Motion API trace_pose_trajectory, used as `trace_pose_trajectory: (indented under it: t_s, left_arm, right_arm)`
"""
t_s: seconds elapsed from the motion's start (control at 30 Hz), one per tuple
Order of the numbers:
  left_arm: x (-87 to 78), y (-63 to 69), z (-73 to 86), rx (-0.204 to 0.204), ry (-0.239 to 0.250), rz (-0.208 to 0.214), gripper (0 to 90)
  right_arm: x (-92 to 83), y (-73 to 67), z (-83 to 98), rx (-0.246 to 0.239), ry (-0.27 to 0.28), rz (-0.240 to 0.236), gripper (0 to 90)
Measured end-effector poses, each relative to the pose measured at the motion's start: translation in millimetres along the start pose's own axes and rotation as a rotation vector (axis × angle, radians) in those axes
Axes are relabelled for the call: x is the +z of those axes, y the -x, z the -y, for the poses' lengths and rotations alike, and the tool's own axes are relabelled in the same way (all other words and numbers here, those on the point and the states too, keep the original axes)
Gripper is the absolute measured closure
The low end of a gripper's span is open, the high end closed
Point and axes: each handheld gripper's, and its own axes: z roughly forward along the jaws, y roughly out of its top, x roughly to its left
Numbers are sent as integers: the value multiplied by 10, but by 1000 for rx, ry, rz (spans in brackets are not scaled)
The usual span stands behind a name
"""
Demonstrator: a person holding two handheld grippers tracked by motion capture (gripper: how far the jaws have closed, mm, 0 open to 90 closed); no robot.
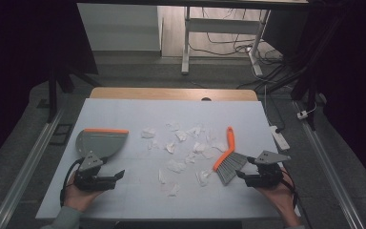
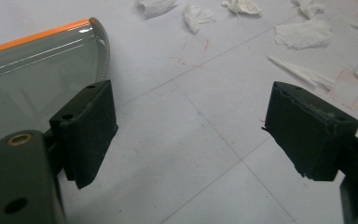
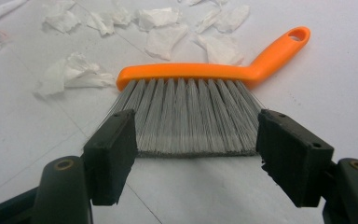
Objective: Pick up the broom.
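The bench [image 1: 124,107] has a white top, and a strip of bare wood shows along its far edge. Thin lines and small red marks are drawn on the white. A grey dustpan [image 1: 100,142] with an orange edge lies on the left side. A small brush [image 1: 228,157] with an orange handle and grey bristles lies on the right. Between them, many torn bits of white paper [image 1: 183,148] lie scattered on the bench.
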Motion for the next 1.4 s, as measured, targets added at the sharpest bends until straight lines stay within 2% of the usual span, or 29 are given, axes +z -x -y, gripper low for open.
trace_pose_trajectory:
  t_s: [0.23,0.4,0.53,0.73,0.9,1.1,1.27,1.33,1.4]
  left_arm:
    - [3,8,-5,7,-3,-8,179]
    - [22,20,-7,18,-23,-2,183]
    - [9,24,-19,18,-14,-8,183]
    - [46,21,-42,13,-30,-10,177]
    - [72,28,-40,26,-43,-9,175]
    - [56,32,-36,38,-34,4,175]
    - [61,54,-36,53,-31,13,175]
    - [64,60,-37,58,-34,15,174]
    - [61,63,-38,59,-31,19,173]
  right_arm:
    - [-4,-19,-17,5,-3,-7,293]
    - [-26,-48,-62,-1,6,17,294]
    - [-42,-66,-117,41,5,49,305]
    - [-72,-107,-262,66,-26,63,300]
    - [-21,-64,-431,102,-99,85,307]
    - [72,78,-665,198,-187,106,313]
    - [267,219,-892,286,-296,140,315]
    - [350,262,-965,310,-326,152,316]
    - [464,308,-1051,332,-379,177,320]
